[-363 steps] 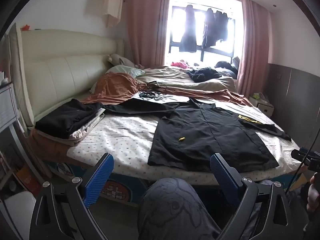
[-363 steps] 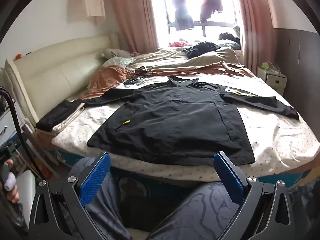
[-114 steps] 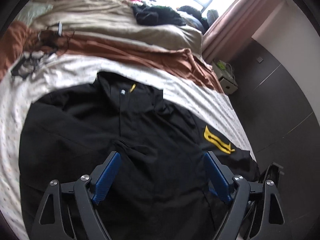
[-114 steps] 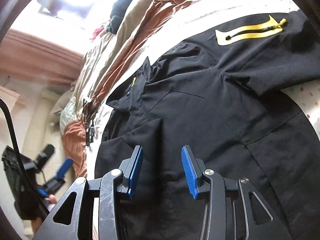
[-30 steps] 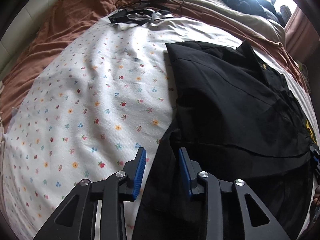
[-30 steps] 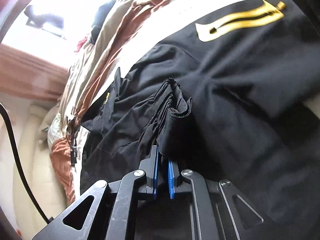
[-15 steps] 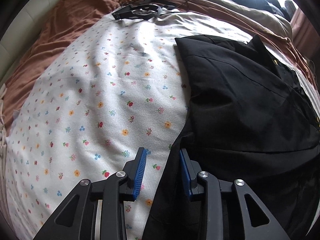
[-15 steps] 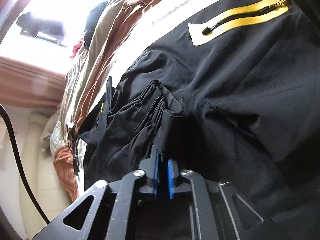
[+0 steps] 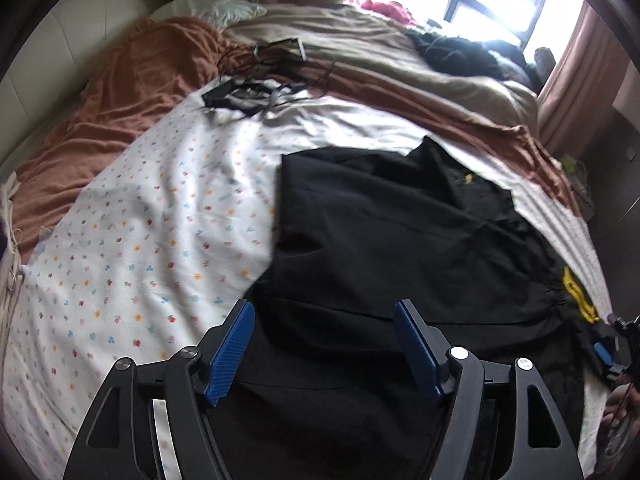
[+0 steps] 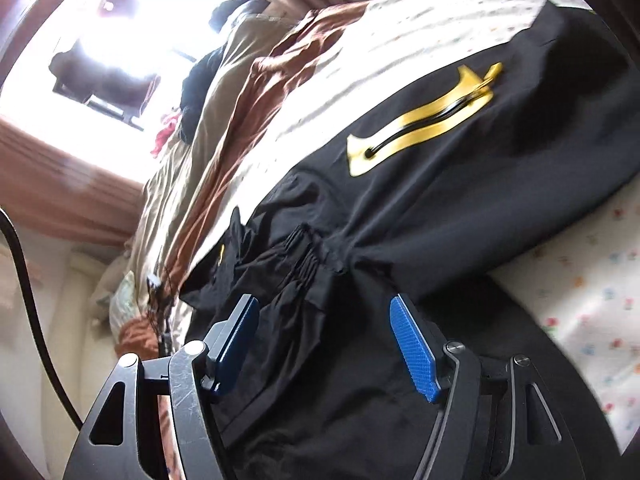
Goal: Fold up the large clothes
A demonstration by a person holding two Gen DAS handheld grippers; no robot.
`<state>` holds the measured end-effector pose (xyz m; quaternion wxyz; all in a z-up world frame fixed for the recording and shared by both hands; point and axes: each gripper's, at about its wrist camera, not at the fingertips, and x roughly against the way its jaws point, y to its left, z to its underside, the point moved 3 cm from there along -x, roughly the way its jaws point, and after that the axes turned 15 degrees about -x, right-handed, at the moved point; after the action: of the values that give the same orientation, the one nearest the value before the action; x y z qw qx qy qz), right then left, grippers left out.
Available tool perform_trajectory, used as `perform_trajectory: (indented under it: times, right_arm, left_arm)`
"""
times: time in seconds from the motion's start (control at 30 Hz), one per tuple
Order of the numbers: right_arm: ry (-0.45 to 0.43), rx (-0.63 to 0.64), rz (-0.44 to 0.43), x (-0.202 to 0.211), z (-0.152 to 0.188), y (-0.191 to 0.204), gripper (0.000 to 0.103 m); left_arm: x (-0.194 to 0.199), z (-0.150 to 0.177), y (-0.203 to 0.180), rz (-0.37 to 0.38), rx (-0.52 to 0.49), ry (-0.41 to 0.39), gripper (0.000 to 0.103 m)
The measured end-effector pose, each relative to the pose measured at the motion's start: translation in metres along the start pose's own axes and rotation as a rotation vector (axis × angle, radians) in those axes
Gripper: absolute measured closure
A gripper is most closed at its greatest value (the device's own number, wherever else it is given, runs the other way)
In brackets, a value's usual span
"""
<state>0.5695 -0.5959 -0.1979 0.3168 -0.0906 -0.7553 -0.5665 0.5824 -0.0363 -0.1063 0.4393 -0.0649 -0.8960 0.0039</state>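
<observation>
Left gripper (image 9: 323, 344) jaws spread and opening, nothing pinched, blue pads over the black fabric jacket (image 9: 400, 240). Right gripper (image 10: 324, 344) jaws also opening, empty, above the jacket's gathered cuff (image 10: 308, 256) near a yellow zip patch (image 10: 424, 120). Jacket lies part-folded on the white flower-print bedsheet (image 9: 160, 220), rust-brown blanket (image 9: 132, 92) beyond.

The jacket (image 9: 392, 240) is matt black woven cloth, its yellow zipper patch (image 10: 424, 128) glossy. Soft flowered cotton sheet (image 9: 152, 240) at left. Blue ribbed pads (image 10: 416, 350) on scuffed black plastic.
</observation>
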Motion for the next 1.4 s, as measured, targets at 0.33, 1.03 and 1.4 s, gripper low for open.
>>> perform_trajectory:
  times: [0.33, 1.03, 1.4]
  right_arm:
    - [-0.09, -0.069, -0.02, 0.054, -0.026, -0.024, 0.035]
    - [-0.042, 0.244, -0.102, 0.139, -0.109, -0.081, 0.012]
    - [-0.059, 0.168, 0.035, 0.117, -0.136, -0.136, 0.012]
  left_arm:
    - [0.052, -0.009, -0.096, 0.11, -0.036, -0.154, 0.03]
    - [0.029, 0.027, -0.124, 0.124, -0.001, -0.087, 0.03]
    - [0.018, 0.029, -0.131, 0.156, -0.005, -0.049, 0.03]
